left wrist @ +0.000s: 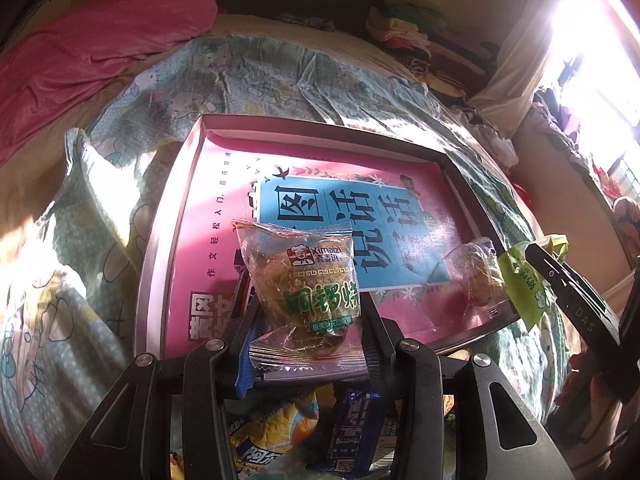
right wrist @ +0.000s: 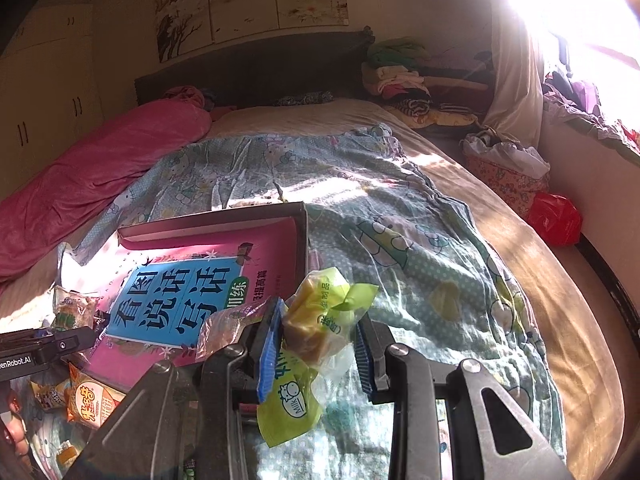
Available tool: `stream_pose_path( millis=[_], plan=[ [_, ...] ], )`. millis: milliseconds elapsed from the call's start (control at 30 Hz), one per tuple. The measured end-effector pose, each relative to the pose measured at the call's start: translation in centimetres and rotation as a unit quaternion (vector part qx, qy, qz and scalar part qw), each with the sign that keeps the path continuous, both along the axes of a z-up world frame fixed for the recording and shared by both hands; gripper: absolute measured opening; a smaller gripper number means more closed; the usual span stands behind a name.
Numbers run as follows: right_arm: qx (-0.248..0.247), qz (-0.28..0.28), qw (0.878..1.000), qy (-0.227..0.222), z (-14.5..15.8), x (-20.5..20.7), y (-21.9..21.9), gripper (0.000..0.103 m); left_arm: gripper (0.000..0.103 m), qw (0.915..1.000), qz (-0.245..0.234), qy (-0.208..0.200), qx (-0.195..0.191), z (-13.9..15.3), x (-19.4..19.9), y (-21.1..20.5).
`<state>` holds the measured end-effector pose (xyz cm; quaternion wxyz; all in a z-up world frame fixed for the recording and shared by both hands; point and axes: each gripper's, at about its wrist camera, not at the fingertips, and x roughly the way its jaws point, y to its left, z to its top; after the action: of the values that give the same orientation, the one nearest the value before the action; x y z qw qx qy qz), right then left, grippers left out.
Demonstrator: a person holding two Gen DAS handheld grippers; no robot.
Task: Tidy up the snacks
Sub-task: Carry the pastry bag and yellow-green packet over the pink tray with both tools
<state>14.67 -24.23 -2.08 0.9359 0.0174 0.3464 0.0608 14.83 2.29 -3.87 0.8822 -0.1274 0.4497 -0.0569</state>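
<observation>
Left hand-held gripper (left wrist: 310, 320) pinches crinkly clear pastry packet (left wrist: 300, 276).

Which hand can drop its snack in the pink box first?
Probably left: its tongs hold the clear-wrapped cake right over the box; the right tongs' green snack hangs beside the rim.

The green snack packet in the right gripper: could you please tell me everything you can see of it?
The green snack packet is a thin, crinkly plastic wrapper, part clear and part lime green, with "Milk" and a small cartoon animal printed on its lower end. A yellowish block shows inside. The right gripper is shut on it, holding it over the patterned bedsheet, with its loose lower end hanging below the pads.
</observation>
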Motion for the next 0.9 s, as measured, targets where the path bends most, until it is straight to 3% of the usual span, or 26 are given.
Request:
stream_pose_path(
  millis=[433,900],
  plan=[
    [0.027,0.042,0.999,0.001,-0.5,0.4,1.7,0.033,0.045,0.9998,-0.021,0.002,-0.006,-0.3,0.6,-1.4],
    [0.042,0.092,0.994,0.037,-2.1,0.8,3.6,0.034,0.045,0.9992,-0.037,0.016,-0.002,-1.1,1.3,-2.6]
  ],
)
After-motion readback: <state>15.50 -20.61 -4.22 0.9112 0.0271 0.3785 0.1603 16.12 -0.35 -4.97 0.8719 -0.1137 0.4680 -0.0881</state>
